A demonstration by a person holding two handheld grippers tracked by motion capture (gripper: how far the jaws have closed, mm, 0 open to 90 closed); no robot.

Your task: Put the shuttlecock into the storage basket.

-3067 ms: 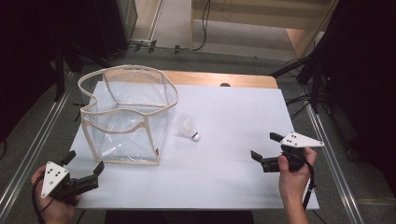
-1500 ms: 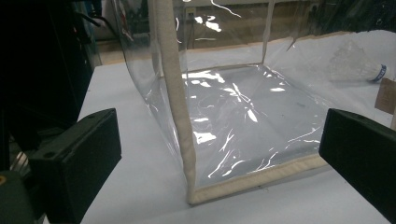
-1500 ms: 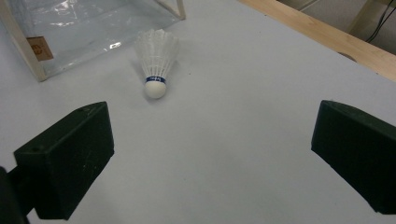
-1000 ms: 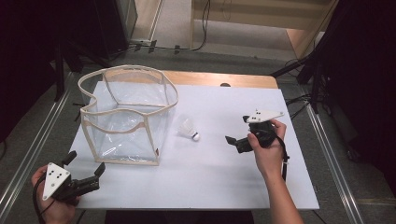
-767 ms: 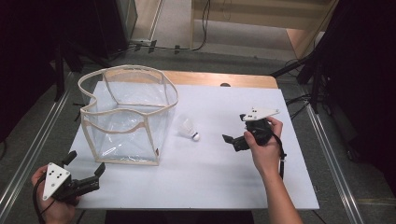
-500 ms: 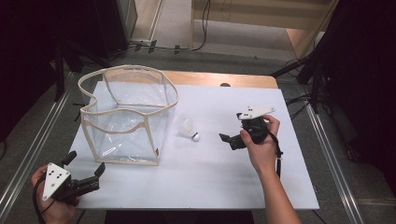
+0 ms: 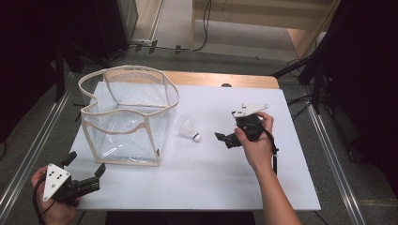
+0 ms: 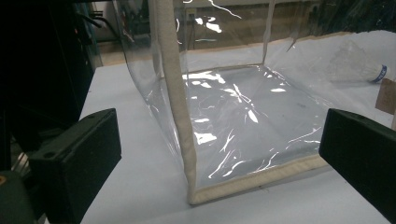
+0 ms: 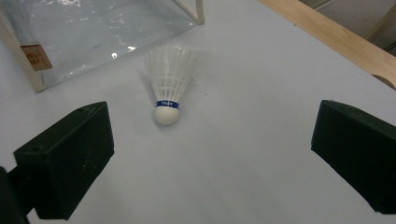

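Observation:
A white shuttlecock [image 7: 188, 130] with a blue band lies on its side on the white table [image 7: 206, 183], cork end toward my right gripper; the right gripper view shows this shuttlecock [image 9: 167, 87] just ahead of the jaws. My right gripper [image 7: 224, 138] is open, a short way to its right, nothing between its jaws. A clear plastic bag [image 7: 126, 117] with cream trim stands open at the left. My left gripper [image 7: 86, 170] is open near the table's front left corner, facing the bag's front corner [image 8: 182, 121].
A wooden strip [image 7: 220, 78] runs along the table's far edge. Metal rails [image 7: 335, 159] flank the table. Dark stands and cables [image 7: 309, 65] sit beyond the far right corner. A small brown tag [image 9: 32, 57] is on the bag's lower edge.
My right gripper has moved from the table's right edge leftward toward the shuttlecock, closing most of the gap. The left gripper, bag and shuttlecock have stayed put.

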